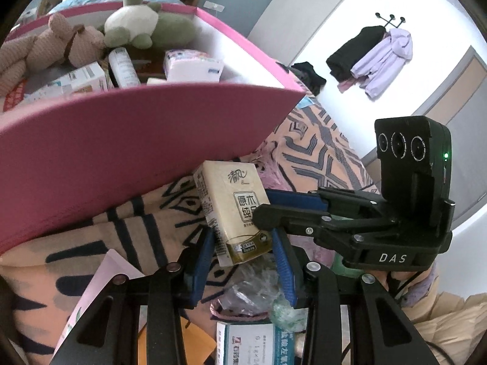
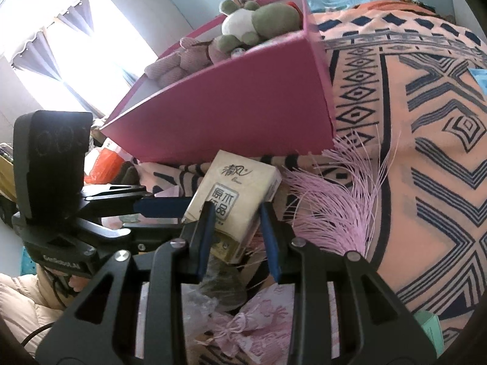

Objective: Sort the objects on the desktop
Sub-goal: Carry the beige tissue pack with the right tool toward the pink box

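Note:
A beige tissue pack point(image 1: 234, 210) with Chinese print is held in the air in front of a pink storage box point(image 1: 127, 140). My left gripper point(image 1: 243, 243) has its blue pads on both sides of the pack's lower end. My right gripper point(image 2: 236, 222) closes on the same pack point(image 2: 231, 194) from the other side, and its fingers point(image 1: 292, 200) reach in from the right in the left wrist view. The pink box point(image 2: 231, 115) holds a brown plush point(image 1: 54, 45), a green and white plush point(image 1: 143, 21) and several small boxes.
Everything lies on a bed with an orange patterned blanket point(image 2: 426, 152). Below the grippers are a clear plastic bag point(image 1: 252, 295), a medicine box point(image 1: 255, 343), a pink lace pouch point(image 2: 252, 322) and a pink feather point(image 2: 334, 206). Clothes hang on wall hooks point(image 1: 374, 54).

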Demonstrator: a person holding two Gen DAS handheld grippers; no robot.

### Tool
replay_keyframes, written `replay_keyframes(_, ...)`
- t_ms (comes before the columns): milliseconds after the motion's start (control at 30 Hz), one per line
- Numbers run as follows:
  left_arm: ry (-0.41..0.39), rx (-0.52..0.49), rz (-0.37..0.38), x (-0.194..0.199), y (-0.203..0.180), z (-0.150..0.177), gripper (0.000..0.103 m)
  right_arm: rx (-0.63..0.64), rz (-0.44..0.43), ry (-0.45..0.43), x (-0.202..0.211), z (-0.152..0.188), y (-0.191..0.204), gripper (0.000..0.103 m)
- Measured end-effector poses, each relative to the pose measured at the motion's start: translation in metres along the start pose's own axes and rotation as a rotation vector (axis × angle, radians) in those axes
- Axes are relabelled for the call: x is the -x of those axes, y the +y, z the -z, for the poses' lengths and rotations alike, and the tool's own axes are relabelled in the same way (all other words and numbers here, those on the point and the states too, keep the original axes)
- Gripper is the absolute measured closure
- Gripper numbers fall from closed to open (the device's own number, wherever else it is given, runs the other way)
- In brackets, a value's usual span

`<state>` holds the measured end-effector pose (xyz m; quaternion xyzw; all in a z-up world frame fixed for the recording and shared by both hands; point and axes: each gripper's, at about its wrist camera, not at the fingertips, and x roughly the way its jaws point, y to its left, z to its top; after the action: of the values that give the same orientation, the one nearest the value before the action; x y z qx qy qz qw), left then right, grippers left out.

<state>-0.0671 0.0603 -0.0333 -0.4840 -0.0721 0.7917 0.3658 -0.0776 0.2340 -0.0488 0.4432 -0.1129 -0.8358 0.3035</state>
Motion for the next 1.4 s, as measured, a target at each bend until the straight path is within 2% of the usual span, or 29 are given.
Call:
replay_keyframes(700,-0.105,-0.074,-0.053,0.047,-0.017,-0.007,0.064,0.097,0.006,-0.094,0.029,-0.013,0.037,0.069)
replay_keyframes(1400,-0.17,-0.128,-0.106,0.069,-0.035,-0.015,0.064,0.157,0.0,-0.153,0.048,-0.027,0.056,0.069)
